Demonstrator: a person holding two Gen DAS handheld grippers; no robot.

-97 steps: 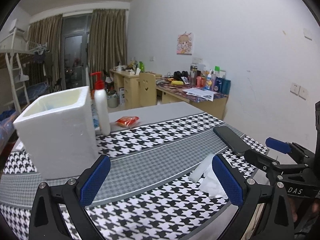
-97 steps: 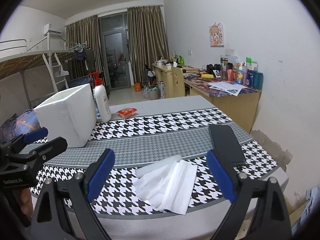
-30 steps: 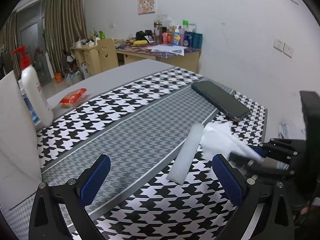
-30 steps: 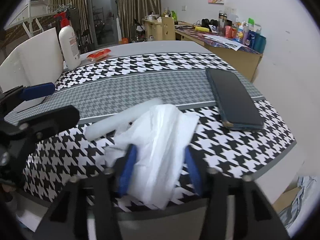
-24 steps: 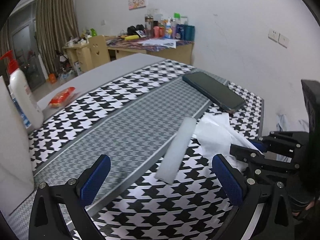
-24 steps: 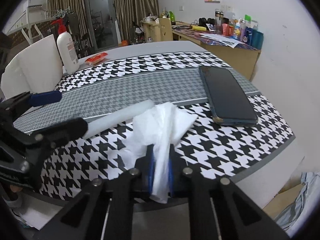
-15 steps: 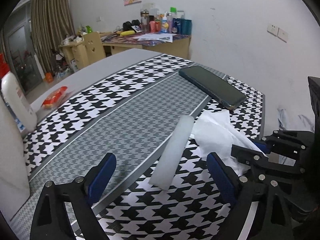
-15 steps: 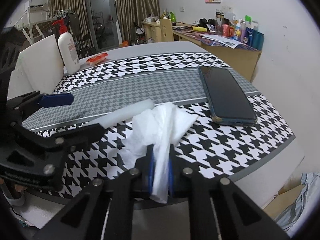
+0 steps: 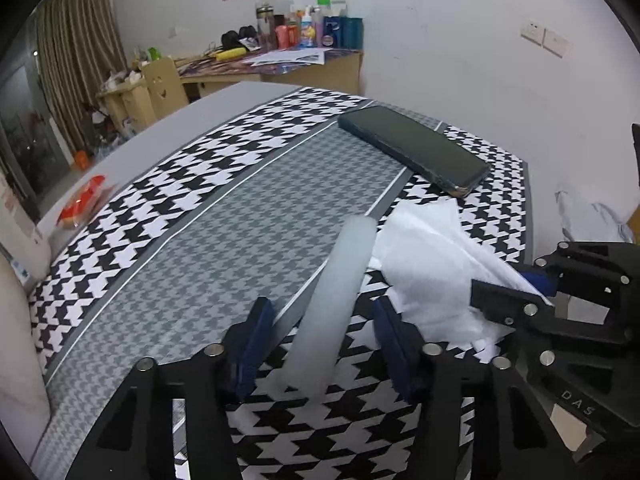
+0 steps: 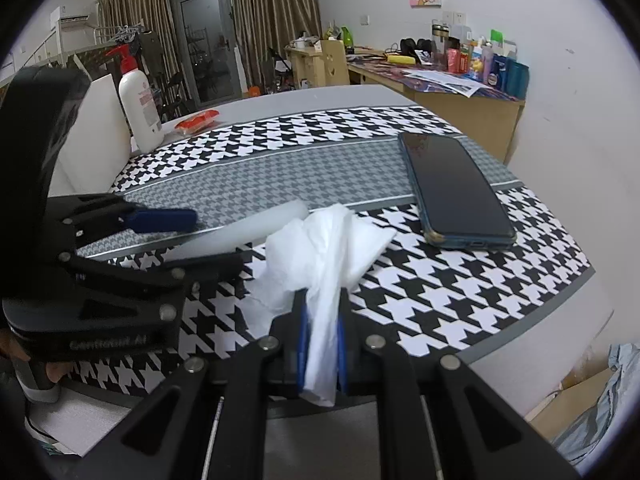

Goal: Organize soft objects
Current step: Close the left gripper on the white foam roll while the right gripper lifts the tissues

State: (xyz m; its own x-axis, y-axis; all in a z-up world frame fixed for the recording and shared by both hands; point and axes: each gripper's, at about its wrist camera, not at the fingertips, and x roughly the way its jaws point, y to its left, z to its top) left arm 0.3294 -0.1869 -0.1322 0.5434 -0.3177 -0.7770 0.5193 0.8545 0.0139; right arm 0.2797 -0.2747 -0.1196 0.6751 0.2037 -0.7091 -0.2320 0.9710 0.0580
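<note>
White tissue (image 10: pixel 328 264) pinched in my right gripper (image 10: pixel 322 344); left gripper (image 9: pixel 320 344) closing round the foam roll (image 9: pixel 332 304), centre frame, lift next.

The left gripper (image 9: pixel 320 344) angles downward, jaws closing, while the right gripper (image 10: pixel 322 344) stays clamped tight

light: dim, cool, even indoor | shadows: soft, faint under left gripper (image 9: pixel 320 344) | glare: weak sheen on phone (image 10: pixel 452 184) | blur: slight at 9 o'clock | distortion: strong fisheye bending, black vignette at corners
</note>
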